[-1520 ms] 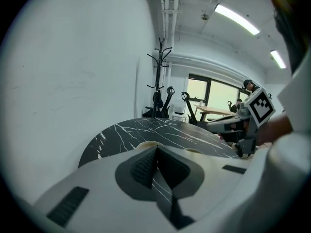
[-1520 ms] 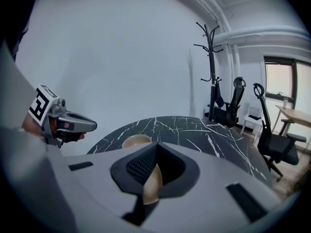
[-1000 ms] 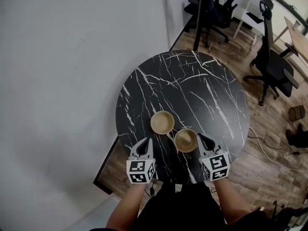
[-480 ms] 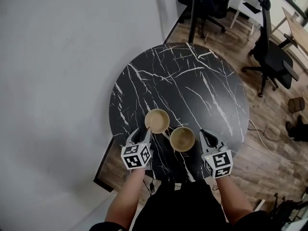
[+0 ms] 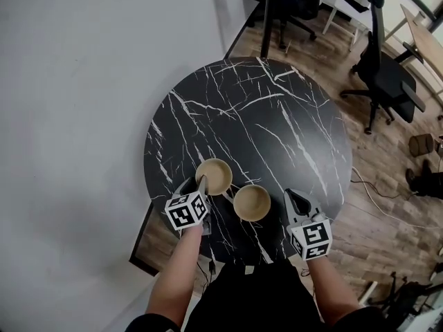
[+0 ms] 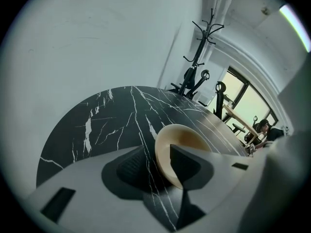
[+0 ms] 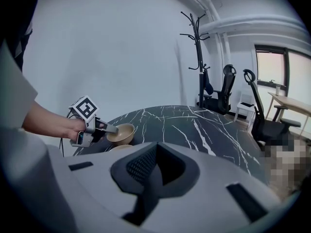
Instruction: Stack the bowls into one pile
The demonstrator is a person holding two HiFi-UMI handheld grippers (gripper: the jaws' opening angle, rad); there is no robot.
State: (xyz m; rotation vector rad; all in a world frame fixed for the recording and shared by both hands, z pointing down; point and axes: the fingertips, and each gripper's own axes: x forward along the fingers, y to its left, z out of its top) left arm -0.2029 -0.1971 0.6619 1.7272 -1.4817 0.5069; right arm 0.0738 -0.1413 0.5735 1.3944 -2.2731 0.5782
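The left gripper (image 5: 199,184), its jaws opening, straddles the near rim of the tan round bowl (image 5: 216,173) on the black marble round table (image 5: 277,116). A shallow or off-centre bite could tip the bowl or skid it into the second tan bowl (image 5: 251,202) just beside it. The right gripper (image 5: 296,200) hangs clenched and empty

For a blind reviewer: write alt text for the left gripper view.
The left gripper, jaws opening, has the near rim of a tan bowl between its jaws. The bowl sits on a round black marble table beside a white wall.
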